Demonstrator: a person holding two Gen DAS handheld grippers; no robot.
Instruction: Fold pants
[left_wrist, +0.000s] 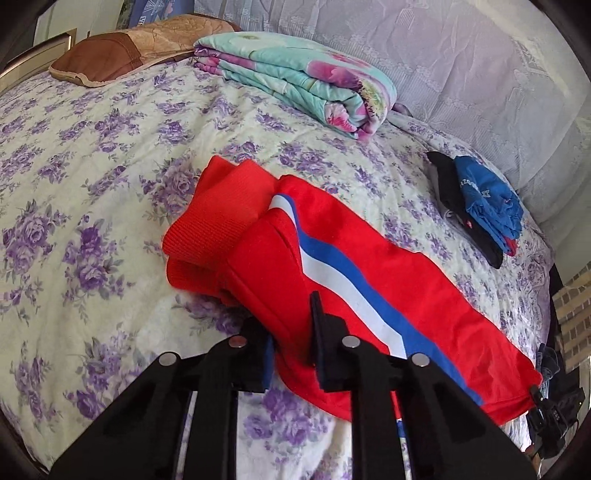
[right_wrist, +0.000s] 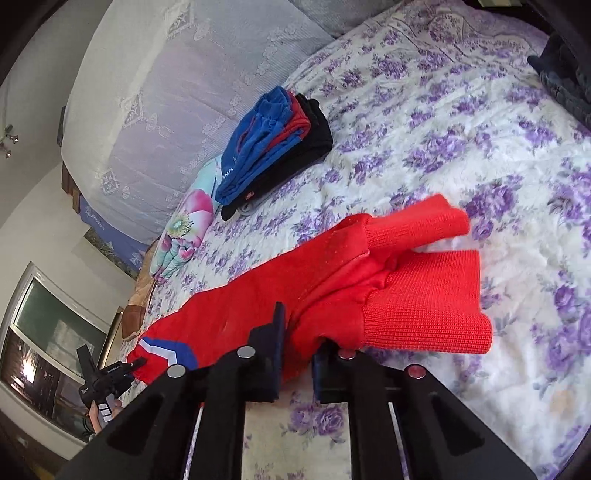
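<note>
pinching red pants (left_wrist: 332, 266) — both hand-held grippers (left_wrist: 291, 347) (right_wrist: 297, 354).

Red pants (left_wrist: 343, 266), blue-white side stripe, lie folded lengthwise, cuffs bunched.

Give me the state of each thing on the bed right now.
red pants: folded lengthwise, cuffs bunched
left claw: shut on pants edge
right claw: shut on pants near cuffs
floral quilt: folded
blue and black clothes: folded, stacked
pillow: lying flat

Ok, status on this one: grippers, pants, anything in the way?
Left gripper and right gripper each shut on red pants, cuffs still unaligned. Folded clothes stack sits apart, not in the way.
</note>
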